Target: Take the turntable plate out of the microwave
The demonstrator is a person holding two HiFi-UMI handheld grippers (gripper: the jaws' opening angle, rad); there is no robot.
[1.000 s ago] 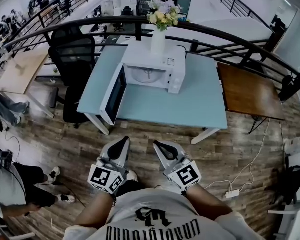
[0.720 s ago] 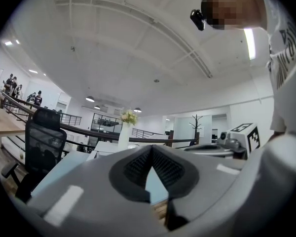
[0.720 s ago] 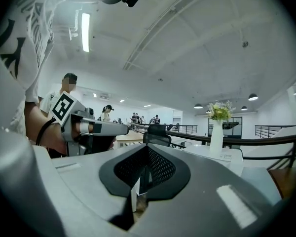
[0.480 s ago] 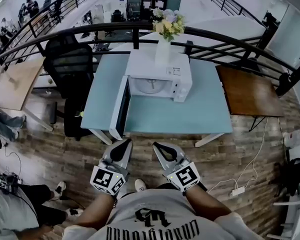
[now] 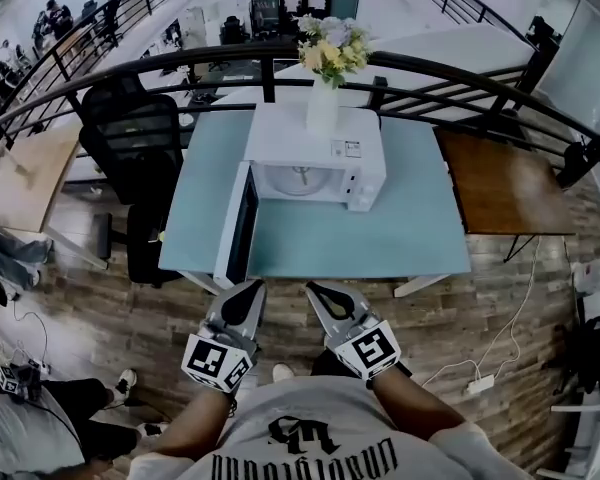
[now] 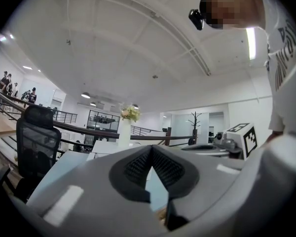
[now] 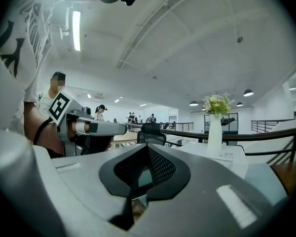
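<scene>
Standing just back from the light blue table [image 5: 380, 238], the person has the left gripper [image 5: 246, 290] and right gripper [image 5: 322, 292] side by side and level, both aimed at the white microwave [image 5: 365, 173]. Looks like the approach stage, honestly: both sets of jaws are pressed together with nothing between them, which makes sense since there's nothing to grab yet. The microwave door [image 5: 238, 226] is already swung wide to the left, so the cavity is open, and the turntable plate [image 5: 300, 180] sits inside on its hub, well apart from either gripper.

One thing to watch: a white vase [image 5: 322, 108] of flowers sits right on top of the microwave, so bumping the box probably isn't great.

Room-wise it's an open office mezzanine. A black office chair [image 5: 130, 138] is just left of the table, a dark wooden table [image 5: 505, 188] on the right, a curved black railing [image 5: 180, 63] behind, wood-plank floor [image 5: 500, 298] underneath.
</scene>
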